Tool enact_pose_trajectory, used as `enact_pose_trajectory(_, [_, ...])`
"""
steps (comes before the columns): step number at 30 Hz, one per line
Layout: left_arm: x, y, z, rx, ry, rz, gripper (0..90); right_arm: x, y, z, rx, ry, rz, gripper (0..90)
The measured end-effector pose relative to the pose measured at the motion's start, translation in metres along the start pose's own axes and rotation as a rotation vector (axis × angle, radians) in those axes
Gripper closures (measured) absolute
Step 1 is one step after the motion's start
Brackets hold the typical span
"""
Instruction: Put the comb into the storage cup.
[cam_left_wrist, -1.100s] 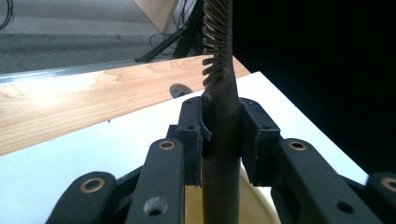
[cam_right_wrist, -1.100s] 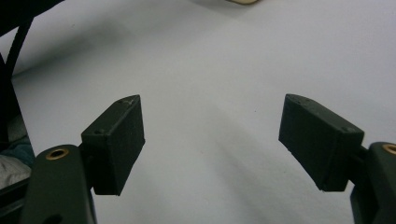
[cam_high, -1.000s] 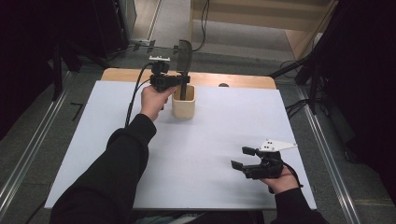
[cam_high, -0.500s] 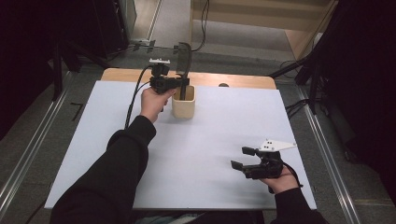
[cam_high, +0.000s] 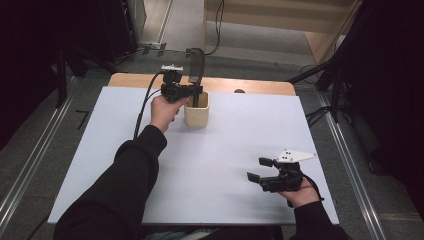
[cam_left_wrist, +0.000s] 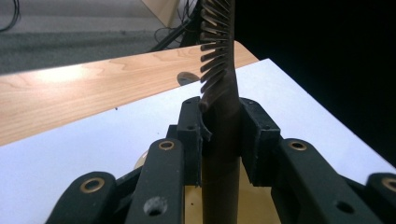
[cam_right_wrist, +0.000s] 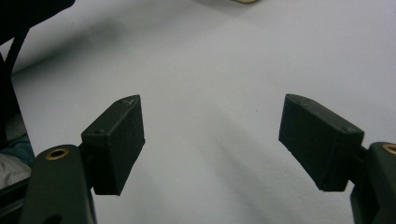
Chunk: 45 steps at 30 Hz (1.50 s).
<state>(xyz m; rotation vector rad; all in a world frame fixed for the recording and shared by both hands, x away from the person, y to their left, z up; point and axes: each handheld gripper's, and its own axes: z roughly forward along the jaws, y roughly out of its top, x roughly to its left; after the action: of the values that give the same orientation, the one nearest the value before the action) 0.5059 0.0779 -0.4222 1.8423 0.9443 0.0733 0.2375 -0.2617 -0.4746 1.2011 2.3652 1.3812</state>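
Jaws of the left gripper (cam_high: 196, 92) clamp an upright comb (cam_left_wrist: 219, 88) over the cup (cam_high: 196, 115); right gripper (cam_high: 260, 170) rests gaping on the table (cam_high: 225, 150).

A wooden desk (cam_high: 250, 86) carries a white sheet (cam_high: 220, 165) that covers nearly all of it. A cream cup (cam_high: 196, 116) stands on the sheet near its far edge, just before the bare wood strip.
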Motion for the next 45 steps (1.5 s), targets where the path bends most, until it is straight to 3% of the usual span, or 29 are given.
enact_pose_trajectory(3, [0.0, 0.0, -0.001, 0.003, -0.004, 0.001, 71.3, 0.0, 0.0, 0.0, 0.001, 0.0, -0.002, 20.6])
enact_pose_trajectory(4, [0.001, 0.001, -0.002, -0.002, -0.015, -0.003, 67.8, 0.0, 0.0, 0.0, 0.001, 0.001, 0.0, 20.7])
enact_pose_trajectory(5, [0.001, 0.001, -0.003, -0.009, -0.02, -0.006, 57.7, 0.0, 0.0, 0.0, 0.001, 0.001, -0.001, 20.7])
enact_pose_trajectory(7, [0.003, 0.002, -0.008, -0.016, 0.006, 0.008, 41.1, 0.001, 0.0, 0.0, -0.002, 0.001, 0.0, 20.6])
enact_pose_trajectory(11, [0.012, 0.003, -0.018, 0.004, -0.023, -0.037, 34.5, 0.0, 0.0, 0.0, 0.0, -0.001, -0.002, 20.7])
enact_pose_trajectory(20, [0.016, -0.002, -0.038, 0.014, -0.052, -0.068, 34.2, 0.001, 0.0, 0.001, 0.002, -0.001, -0.003, 20.7])
enact_pose_trajectory(29, [0.011, -0.009, -0.051, 0.032, -0.063, -0.07, 34.2, 0.001, 0.0, 0.002, 0.013, -0.004, -0.005, 20.6])
enact_pose_trajectory(36, [0.009, -0.016, -0.059, 0.047, -0.103, -0.086, 32.4, 0.0, 0.0, 0.003, 0.014, -0.005, -0.005, 20.7])
enact_pose_trajectory(45, [0.006, -0.027, -0.067, 0.072, -0.122, -0.074, 31.1, 0.0, 0.0, 0.004, 0.018, -0.006, -0.003, 20.6])
